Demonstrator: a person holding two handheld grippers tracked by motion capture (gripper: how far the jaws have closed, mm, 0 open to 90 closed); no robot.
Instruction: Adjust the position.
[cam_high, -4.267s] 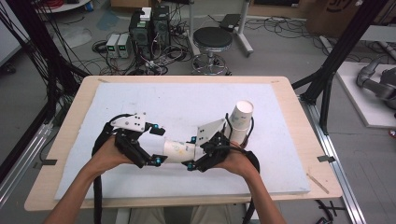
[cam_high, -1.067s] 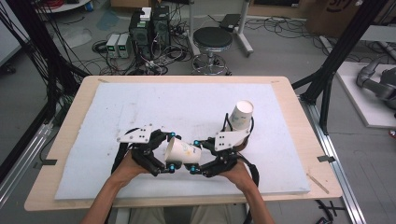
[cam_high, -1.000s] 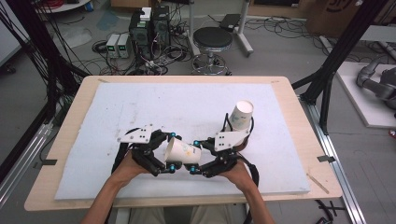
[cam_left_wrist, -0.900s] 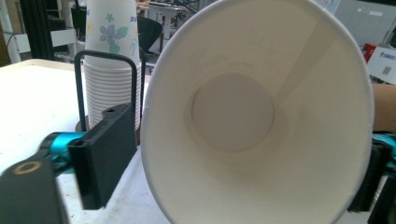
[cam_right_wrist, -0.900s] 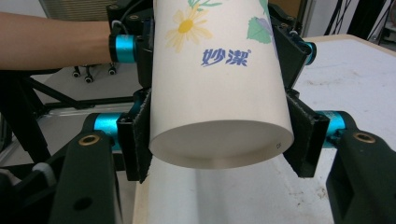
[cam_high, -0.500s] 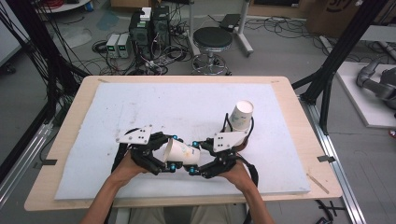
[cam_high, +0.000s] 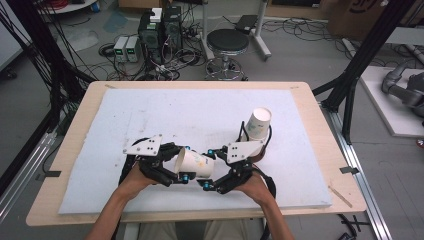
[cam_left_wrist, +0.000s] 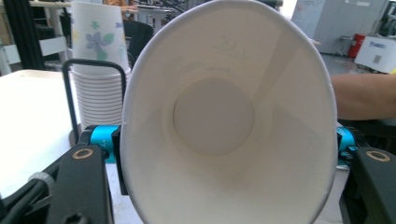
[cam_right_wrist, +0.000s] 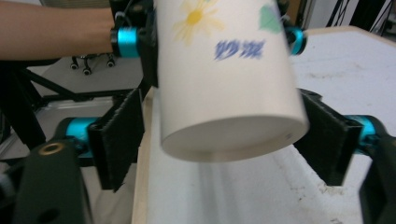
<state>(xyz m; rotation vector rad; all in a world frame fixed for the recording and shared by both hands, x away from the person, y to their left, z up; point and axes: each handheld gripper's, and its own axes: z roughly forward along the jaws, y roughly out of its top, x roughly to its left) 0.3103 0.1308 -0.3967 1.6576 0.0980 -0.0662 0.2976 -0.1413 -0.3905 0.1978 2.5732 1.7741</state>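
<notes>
Paper cup (cam_high: 194, 164) clamped at its rim by left gripper (cam_high: 176, 172) — right gripper (cam_high: 212, 184) now spread around its base, released — handover seemingly done.

A stack of paper cups (cam_high: 257, 125) in a black wire holder stands right of centre; the white mat (cam_high: 165, 112) lies open left and far.

In the left gripper view the paper cup (cam_left_wrist: 224, 116) is running past the bottom edge and covering most of the left gripper's (cam_left_wrist: 224, 186) jaws. In the right gripper view its printed flowers are blurring and its upper part is leaving the frame. The cup stack (cam_left_wrist: 99, 74) is half hiding behind it.
</notes>
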